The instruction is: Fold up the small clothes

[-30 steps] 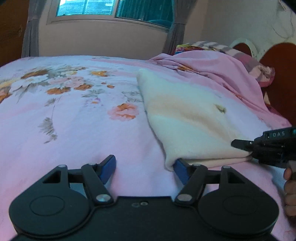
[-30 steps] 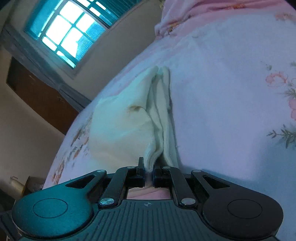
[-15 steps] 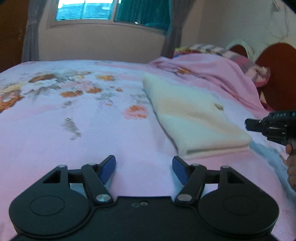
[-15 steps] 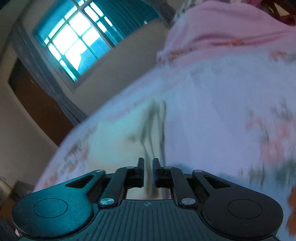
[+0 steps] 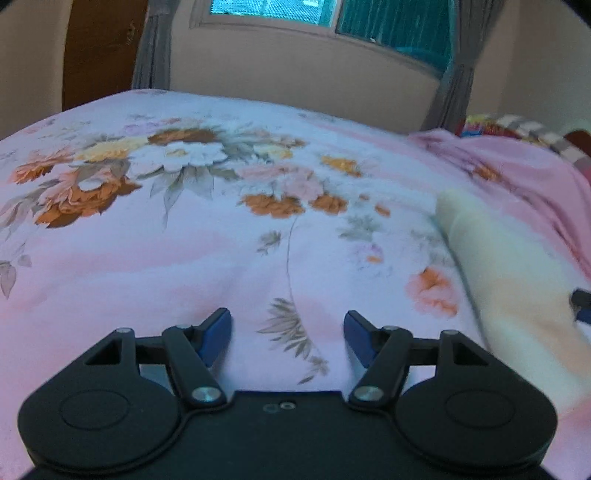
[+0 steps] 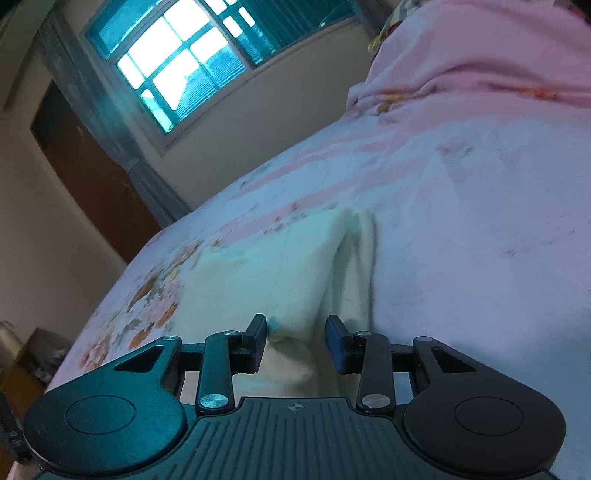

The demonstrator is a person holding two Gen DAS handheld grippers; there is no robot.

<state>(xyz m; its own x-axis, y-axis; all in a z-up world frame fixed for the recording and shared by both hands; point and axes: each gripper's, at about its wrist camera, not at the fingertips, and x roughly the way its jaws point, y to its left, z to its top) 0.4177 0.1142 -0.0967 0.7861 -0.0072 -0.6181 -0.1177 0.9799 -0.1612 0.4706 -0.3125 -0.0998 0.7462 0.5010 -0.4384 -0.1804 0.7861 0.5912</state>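
A folded cream garment (image 5: 509, 280) lies on the pink floral bedsheet (image 5: 221, 258) at the right of the left wrist view. My left gripper (image 5: 287, 334) is open and empty over bare sheet, to the left of the garment. The tip of my right gripper (image 5: 583, 303) shows at the right edge, over the garment. In the right wrist view my right gripper (image 6: 296, 341) is open, its jaws on either side of the garment's (image 6: 280, 273) near folded edge without pinching it.
A bunched pink blanket (image 5: 517, 170) and a patterned pillow (image 5: 517, 127) lie at the head of the bed. A window (image 5: 325, 14) with grey curtains and a brown door (image 5: 99, 51) stand behind the bed. A bedside stand (image 6: 33, 358) is at the lower left.
My right gripper has opened and let go of the garment's edge. My left gripper has swung left, away from the garment, which now sits at the right of its view.
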